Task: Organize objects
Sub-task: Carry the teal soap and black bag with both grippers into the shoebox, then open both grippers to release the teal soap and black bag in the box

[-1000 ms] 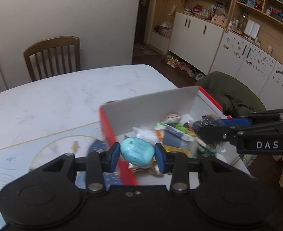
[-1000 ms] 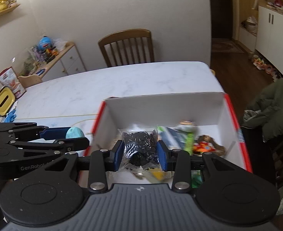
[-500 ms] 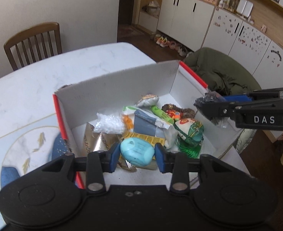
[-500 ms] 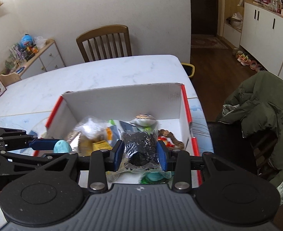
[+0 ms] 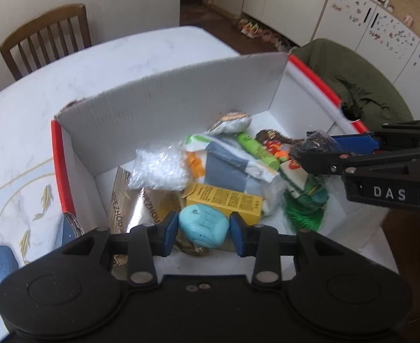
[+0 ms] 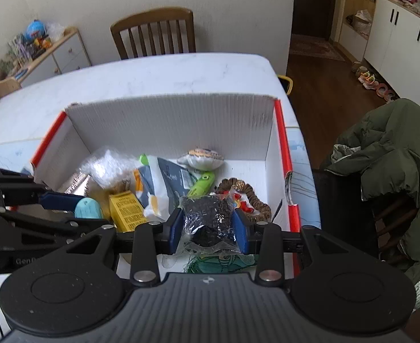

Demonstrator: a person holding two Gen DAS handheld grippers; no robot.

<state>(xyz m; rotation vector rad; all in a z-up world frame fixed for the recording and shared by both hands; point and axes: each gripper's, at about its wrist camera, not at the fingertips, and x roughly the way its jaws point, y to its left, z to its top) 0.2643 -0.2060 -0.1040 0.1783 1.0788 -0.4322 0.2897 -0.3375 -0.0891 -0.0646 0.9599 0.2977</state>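
Note:
A white cardboard box (image 5: 170, 97) (image 6: 170, 120) with red edges stands on the table and holds several packets. My left gripper (image 5: 203, 230) is shut on a light blue rounded case (image 5: 204, 225) (image 6: 87, 208), held over the box's near left part. My right gripper (image 6: 209, 227) is shut on a clear bag of black bits (image 6: 207, 220) (image 5: 314, 145), held over the box's near right part. Inside lie a yellow carton (image 5: 224, 200) (image 6: 125, 207), a green tube (image 5: 257, 150) (image 6: 202, 184), a bag of white beads (image 5: 158, 168) and a grey-white pouch (image 5: 232, 168).
The white marble table (image 6: 152, 77) carries a blue mat with fish (image 5: 24, 200) to the left of the box. A wooden chair (image 6: 155, 34) stands at the far side. A chair draped with a green jacket (image 6: 387, 154) is close on the right. Cabinets line the far wall.
Both grippers have moved forward over the box with their loads still held; the box now fills more of each view and the left gripper sits inside its near left edge.

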